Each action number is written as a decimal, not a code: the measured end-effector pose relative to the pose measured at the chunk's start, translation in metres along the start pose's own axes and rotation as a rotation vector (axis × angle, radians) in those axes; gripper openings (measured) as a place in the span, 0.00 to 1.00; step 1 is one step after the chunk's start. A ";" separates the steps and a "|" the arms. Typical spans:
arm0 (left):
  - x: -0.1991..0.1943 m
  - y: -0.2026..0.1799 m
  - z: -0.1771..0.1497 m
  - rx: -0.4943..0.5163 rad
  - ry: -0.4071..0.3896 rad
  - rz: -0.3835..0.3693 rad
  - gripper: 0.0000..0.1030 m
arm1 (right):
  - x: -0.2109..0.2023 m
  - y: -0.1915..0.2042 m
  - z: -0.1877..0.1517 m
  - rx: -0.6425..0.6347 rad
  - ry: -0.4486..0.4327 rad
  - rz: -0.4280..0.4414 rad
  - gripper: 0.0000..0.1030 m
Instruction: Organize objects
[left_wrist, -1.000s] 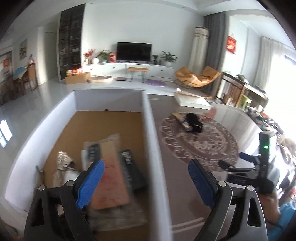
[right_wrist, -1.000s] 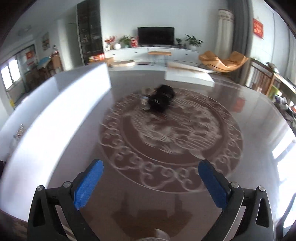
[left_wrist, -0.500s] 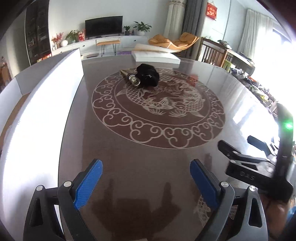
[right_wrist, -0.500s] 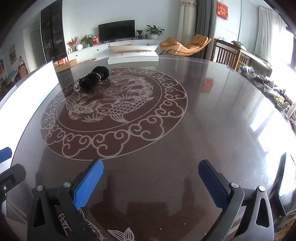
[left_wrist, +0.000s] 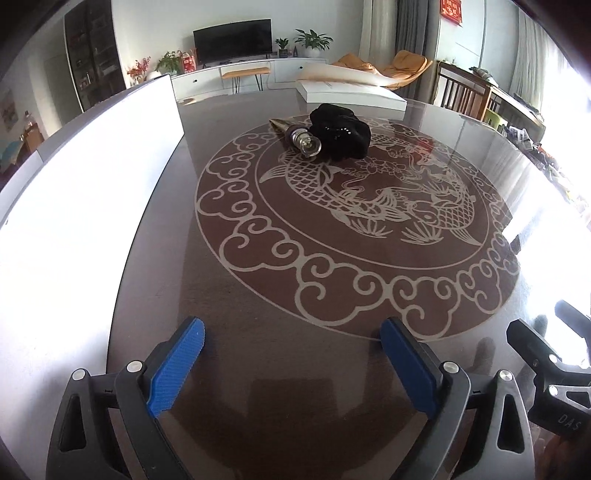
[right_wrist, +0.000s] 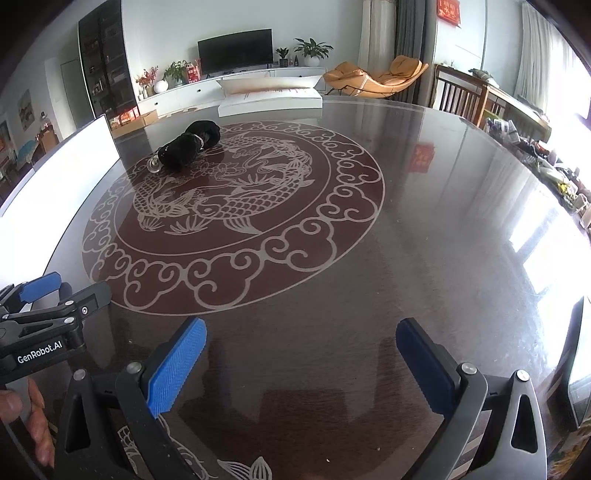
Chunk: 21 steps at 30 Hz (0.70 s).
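A black cloth bundle (left_wrist: 340, 131) lies on the far side of the round dark table (left_wrist: 258, 350), with a shiny metal-and-glass knob (left_wrist: 306, 143) sticking out beside it. In the right wrist view the bundle (right_wrist: 190, 144) sits far off at the upper left. My left gripper (left_wrist: 291, 326) hovers low over the table's near part; its jaws are opening and nothing is between them. My right gripper (right_wrist: 302, 326) is open and empty too, close to the right of the left one. Both are well short of the bundle.
A tall white box wall (left_wrist: 92, 184) runs along the table's left side. A flat white box (left_wrist: 351, 94) lies at the far edge behind the bundle. A hand (right_wrist: 37, 424) holds the left gripper's handle (right_wrist: 40, 354). Chairs and a cluttered sideboard stand to the right.
The left gripper swung right and down, from above the white box's inside with its several items to the table. The right gripper's view shifted right early on, then held still.
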<state>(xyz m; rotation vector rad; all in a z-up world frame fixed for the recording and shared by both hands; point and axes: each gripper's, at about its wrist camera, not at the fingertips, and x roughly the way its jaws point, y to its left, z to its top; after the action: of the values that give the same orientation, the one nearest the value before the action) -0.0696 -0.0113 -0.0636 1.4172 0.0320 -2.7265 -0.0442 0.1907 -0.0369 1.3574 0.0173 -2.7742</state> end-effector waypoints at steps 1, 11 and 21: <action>0.003 0.000 0.001 -0.002 0.002 0.001 0.97 | 0.001 -0.001 0.000 0.008 0.007 0.007 1.00; 0.009 0.002 0.003 -0.015 0.012 0.010 1.00 | 0.005 0.001 -0.001 0.004 0.032 0.004 1.00; 0.008 0.012 0.016 -0.093 -0.023 -0.062 1.00 | 0.007 0.006 -0.001 -0.027 0.042 -0.006 1.00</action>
<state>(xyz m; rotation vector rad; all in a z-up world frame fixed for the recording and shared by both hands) -0.0861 -0.0248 -0.0604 1.3824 0.2023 -2.7502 -0.0470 0.1840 -0.0431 1.4109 0.0611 -2.7399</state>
